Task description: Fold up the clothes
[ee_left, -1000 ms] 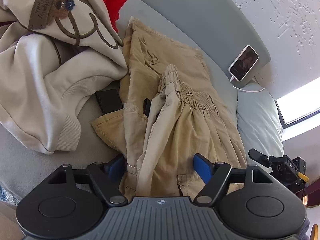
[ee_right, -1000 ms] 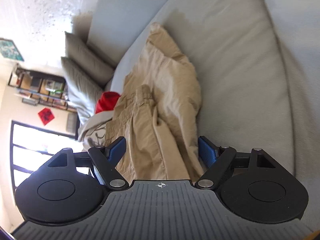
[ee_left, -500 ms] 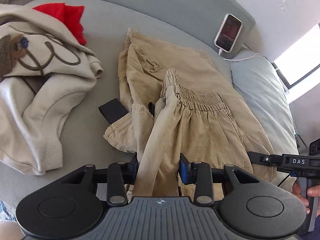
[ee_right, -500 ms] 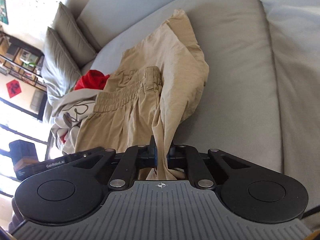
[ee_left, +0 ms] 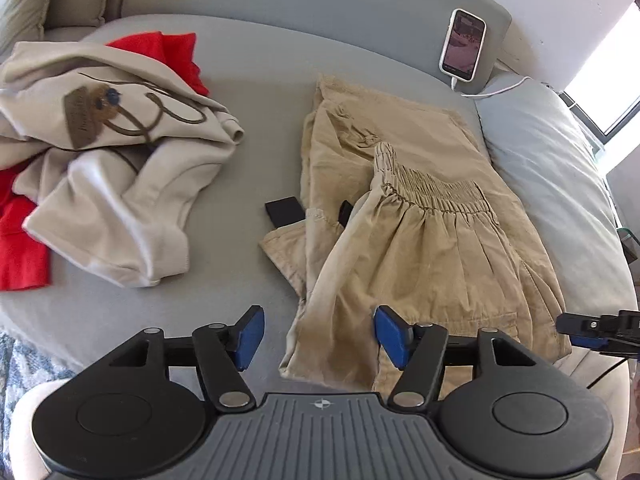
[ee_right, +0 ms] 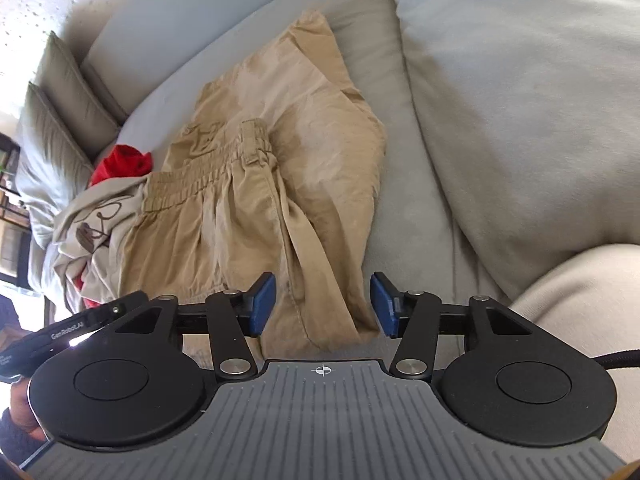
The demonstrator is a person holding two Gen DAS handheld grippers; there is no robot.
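Tan trousers [ee_left: 432, 232] with an elastic waistband lie partly folded on the grey sofa seat [ee_left: 260, 92], waistband turned over the legs. My left gripper [ee_left: 318, 338] is open over the near left edge of the trousers, cloth lying between its blue pads untouched. In the right wrist view the same trousers [ee_right: 288, 184] stretch away, and my right gripper [ee_right: 322, 306] is open over their near right corner. The right gripper's tip [ee_left: 592, 326] shows at the far right of the left wrist view.
A cream sweatshirt [ee_left: 108, 160] and a red garment [ee_left: 168, 52] are heaped on the left of the seat. A phone [ee_left: 462, 46] on a cable leans on the backrest. A black strap [ee_left: 284, 210] lies by the trousers. Pale cushions [ee_right: 520, 100] sit to the right.
Half a second ago both grippers were shut on the trousers' near edge. Both have let go and opened, and the cloth has dropped flat onto the seat.
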